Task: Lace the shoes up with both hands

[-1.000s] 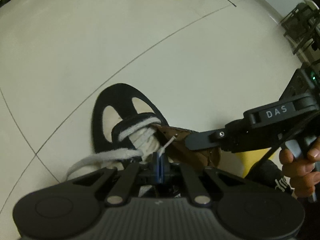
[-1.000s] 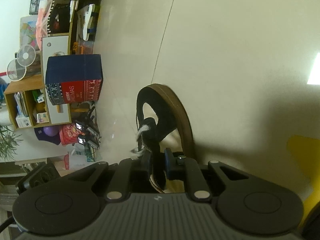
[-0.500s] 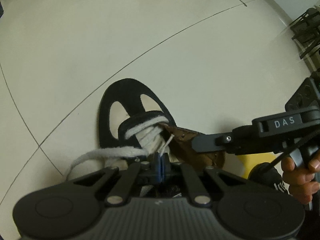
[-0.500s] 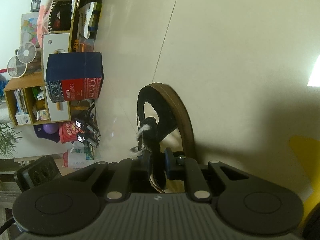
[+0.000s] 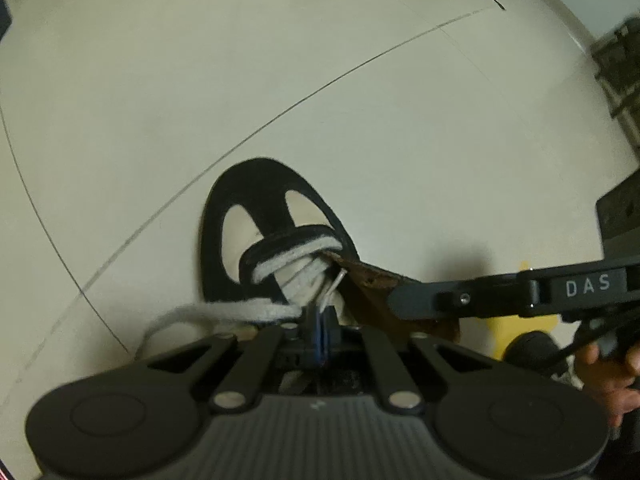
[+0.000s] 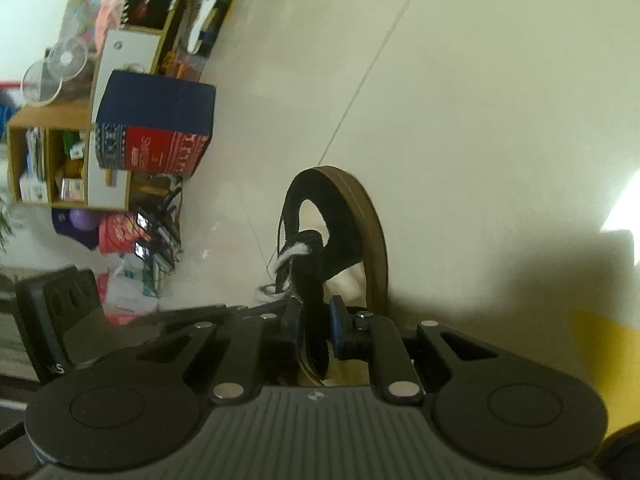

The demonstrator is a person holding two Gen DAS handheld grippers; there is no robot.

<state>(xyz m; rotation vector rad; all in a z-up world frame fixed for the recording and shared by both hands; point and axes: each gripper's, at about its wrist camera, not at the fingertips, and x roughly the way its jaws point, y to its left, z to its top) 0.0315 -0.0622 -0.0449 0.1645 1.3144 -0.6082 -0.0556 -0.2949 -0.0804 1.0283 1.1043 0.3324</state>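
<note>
A black shoe [image 5: 272, 200] with cream cut-outs lies on the pale floor, and a white lace [image 5: 296, 260] crosses its front strap. My left gripper [image 5: 322, 312] is shut on the lace's thin tip [image 5: 338, 280], just behind the crossing. A loose stretch of the lace trails off to the left. My right gripper [image 5: 404, 300] comes in from the right. In the right wrist view the shoe's brown sole [image 6: 374, 236] stands on edge. There my right gripper [image 6: 314, 328] is shut on the shoe's black upper edge [image 6: 312, 280], next to the lace [image 6: 288, 258].
A hand [image 5: 612, 364] holds the right gripper's handle. A blue and red box [image 6: 156, 128], a wooden shelf [image 6: 48, 152] and two fans [image 6: 64, 60] stand at the left. A yellow patch [image 6: 600, 344] lies on the floor. Dark furniture [image 5: 620, 60] stands far right.
The right wrist has rolled, so its view of the room has tilted. The shoe has shifted slightly in the left view. Both grips stay as they were.
</note>
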